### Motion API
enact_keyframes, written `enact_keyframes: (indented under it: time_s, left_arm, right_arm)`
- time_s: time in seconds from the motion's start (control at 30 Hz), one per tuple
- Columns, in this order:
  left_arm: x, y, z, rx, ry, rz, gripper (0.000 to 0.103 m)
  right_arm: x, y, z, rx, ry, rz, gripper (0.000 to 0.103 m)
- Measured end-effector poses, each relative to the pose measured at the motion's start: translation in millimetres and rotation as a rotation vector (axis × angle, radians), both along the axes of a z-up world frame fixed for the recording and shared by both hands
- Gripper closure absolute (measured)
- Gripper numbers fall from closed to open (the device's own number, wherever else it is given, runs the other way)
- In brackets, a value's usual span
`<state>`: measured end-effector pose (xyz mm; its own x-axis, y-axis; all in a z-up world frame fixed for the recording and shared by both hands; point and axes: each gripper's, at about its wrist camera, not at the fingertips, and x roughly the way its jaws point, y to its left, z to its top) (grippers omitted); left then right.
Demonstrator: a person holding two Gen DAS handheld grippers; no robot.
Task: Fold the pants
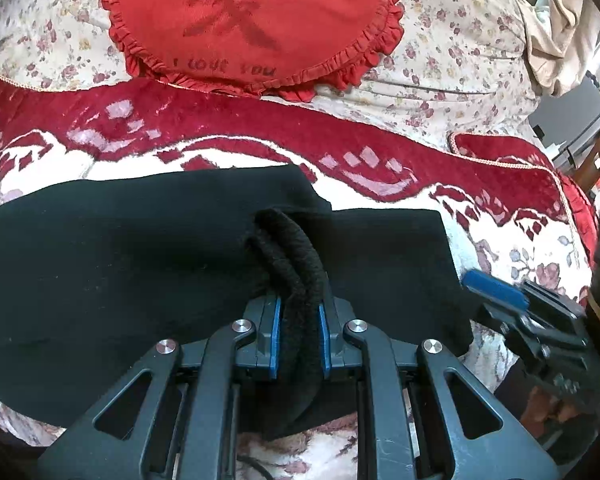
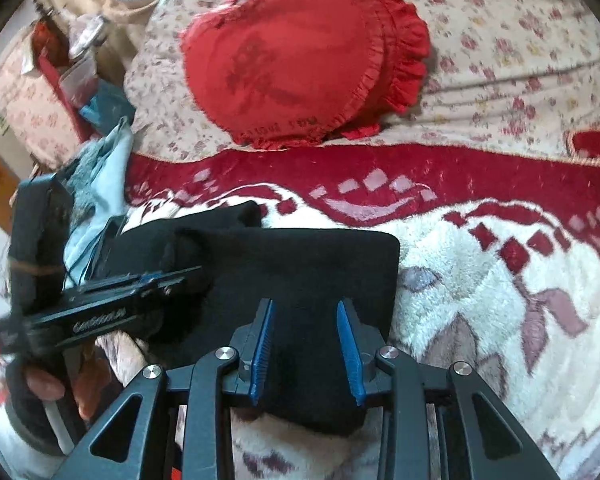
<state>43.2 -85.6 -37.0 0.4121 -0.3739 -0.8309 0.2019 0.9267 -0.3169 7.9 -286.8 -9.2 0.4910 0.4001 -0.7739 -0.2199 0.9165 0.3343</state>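
Observation:
Black pants (image 1: 120,264) lie folded on a red-and-white blanket (image 1: 260,148). My left gripper (image 1: 299,332) is shut on a bunched black edge of the pants, which sticks up between the blue pads. The right gripper also shows at the right of the left wrist view (image 1: 496,284). In the right wrist view the pants (image 2: 300,264) lie flat under my right gripper (image 2: 306,344), whose jaws stand open over the near edge of the cloth. The left gripper (image 2: 100,304) shows at the left, held by a hand.
A round red frilled cushion (image 1: 252,20) lies on a floral quilt (image 1: 460,60) behind the blanket; it also shows in the right wrist view (image 2: 300,52). Grey and pale blue clothes (image 2: 100,172) and clutter lie at the bed's left side.

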Motion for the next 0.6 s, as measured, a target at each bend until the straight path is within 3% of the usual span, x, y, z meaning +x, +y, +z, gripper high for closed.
enact_keyframes:
  time_s: [0.2, 0.33, 0.47, 0.53, 0.6]
  left_arm:
    - [-2, 6, -8, -0.028, 0.01, 0.024, 0.081]
    - [-8, 14, -4, -0.021, 0.021, 0.03, 0.076]
    - [-18, 20, 11, 0.019, -0.019, 0.034, 0.074]
    - [-21, 23, 19, 0.0, -0.037, 0.029, 0.074]
    - [-21, 21, 25, -0.003, -0.052, 0.024, 0.074]
  right_arm:
    - [-25, 16, -22, -0.105, 0.048, 0.041, 0.072]
    - [-37, 25, -24, -0.16, 0.027, 0.051, 0.072]
    - [-34, 15, -14, -0.094, 0.045, 0.041, 0.072]
    - [-28, 8, -5, -0.047, 0.03, 0.014, 0.072]
    - [-18, 6, 2, -0.064, 0.007, -0.023, 0.072]
